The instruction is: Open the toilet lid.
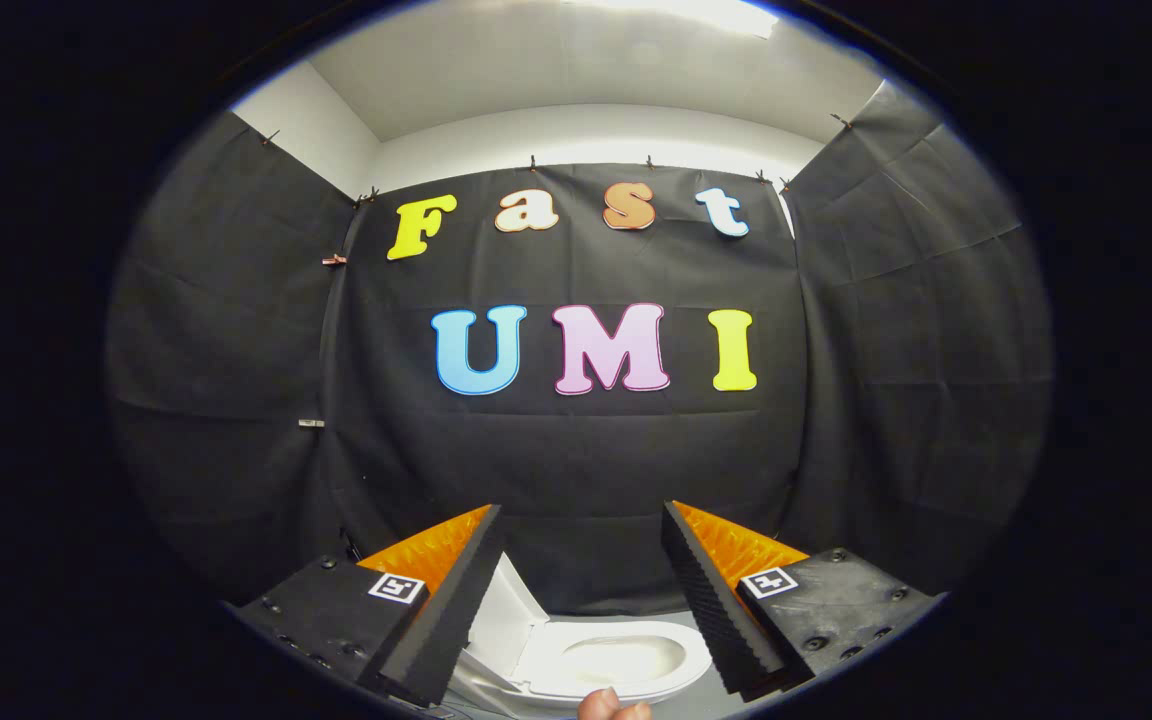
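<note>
**Booth wall ahead, toilet low between my spread jaws**

Black cloth (576,450) hangs across the back of the booth and wraps both sides, pinned with small clips under a white wall and ceiling. My view points nearly level at that cloth, so the tool is held high and looking over the toilet, not down at it.

Going left to right: the left finger (436,610) angles inward from the lower left, with a square marker tag (397,587) on its mount. Just inside it, the toilet lid (511,620) stands raised, leaning back on the left side of the bowl. The white toilet seat (606,660) lies flat with its oval opening showing, sitting low between the two fingers and slightly beyond them. Below the seat, a fingertip of a person's hand (614,705) pokes in at the bottom. Then comes the right finger (721,600), carrying a matching tag (769,581).

The gripper (581,515) has its jaws spread wide, holding nothing; neither finger touches the lid or the seat.
</note>
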### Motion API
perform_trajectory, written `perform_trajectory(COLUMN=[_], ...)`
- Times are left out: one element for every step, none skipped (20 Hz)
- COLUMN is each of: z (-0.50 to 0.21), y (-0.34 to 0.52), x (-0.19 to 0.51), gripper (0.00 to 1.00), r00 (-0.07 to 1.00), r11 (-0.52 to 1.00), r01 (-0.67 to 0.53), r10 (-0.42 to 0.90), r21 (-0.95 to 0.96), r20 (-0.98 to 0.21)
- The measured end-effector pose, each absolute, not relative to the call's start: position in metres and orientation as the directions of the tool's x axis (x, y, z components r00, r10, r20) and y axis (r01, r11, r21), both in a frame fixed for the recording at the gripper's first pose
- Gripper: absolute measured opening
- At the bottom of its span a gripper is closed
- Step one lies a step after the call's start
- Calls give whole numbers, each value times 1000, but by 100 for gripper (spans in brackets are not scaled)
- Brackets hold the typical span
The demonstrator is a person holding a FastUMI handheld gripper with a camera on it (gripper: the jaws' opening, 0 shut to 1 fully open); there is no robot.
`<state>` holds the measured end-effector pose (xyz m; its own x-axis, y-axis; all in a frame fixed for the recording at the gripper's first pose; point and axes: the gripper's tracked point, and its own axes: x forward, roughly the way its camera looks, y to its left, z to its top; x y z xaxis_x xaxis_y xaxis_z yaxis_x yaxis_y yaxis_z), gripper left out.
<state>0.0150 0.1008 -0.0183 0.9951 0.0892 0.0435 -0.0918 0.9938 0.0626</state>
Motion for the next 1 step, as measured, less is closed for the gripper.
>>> perform_trajectory(z=[-19], y=[101], x=[14], gripper=[99], r00=[995], r11=[994], r01=[-93], r10=[90], r21=[61], r20=[44])
